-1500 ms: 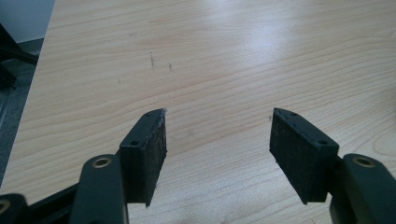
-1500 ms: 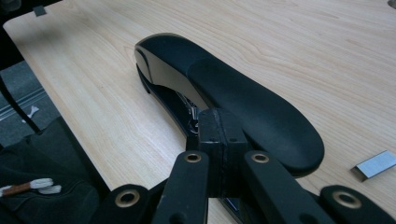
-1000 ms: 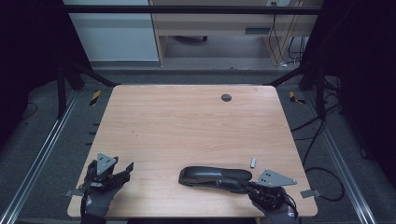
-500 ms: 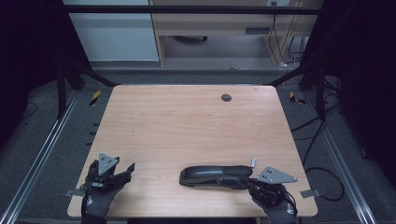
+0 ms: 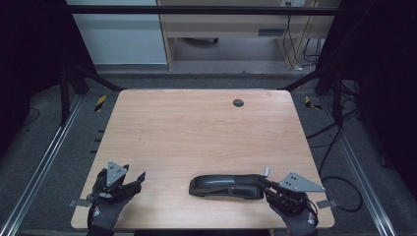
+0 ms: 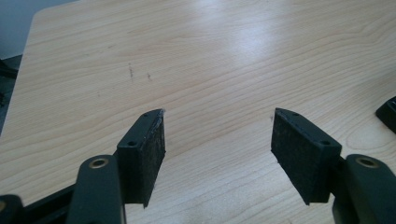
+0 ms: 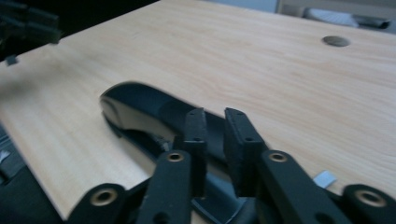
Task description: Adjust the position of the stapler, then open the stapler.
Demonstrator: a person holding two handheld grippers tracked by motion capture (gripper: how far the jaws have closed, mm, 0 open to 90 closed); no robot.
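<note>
A long black moulded object (image 5: 226,186), shaped like a handle, lies flat on the wooden table (image 5: 196,128) near its front edge. My right gripper (image 5: 263,183) sits at the object's right end. In the right gripper view the object (image 7: 140,112) lies under and beyond my right gripper (image 7: 215,126). Its jaws have just been opening and stand a narrow gap apart, with nothing pressed between the pads. My left gripper (image 5: 137,180) rests at the front left corner. Its jaws (image 6: 218,140) have also just been opening and stand wide over bare wood. The object's tip (image 6: 387,112) shows at that view's right edge.
A dark round grommet (image 5: 238,103) is set into the table toward the back right. A small pale piece (image 5: 266,171) lies just behind the right gripper. Metal rails run along both sides of the table, and cables trail on the floor at the right.
The right gripper has shifted slightly to the right at the object's end. The black object and the left gripper have kept their places.
</note>
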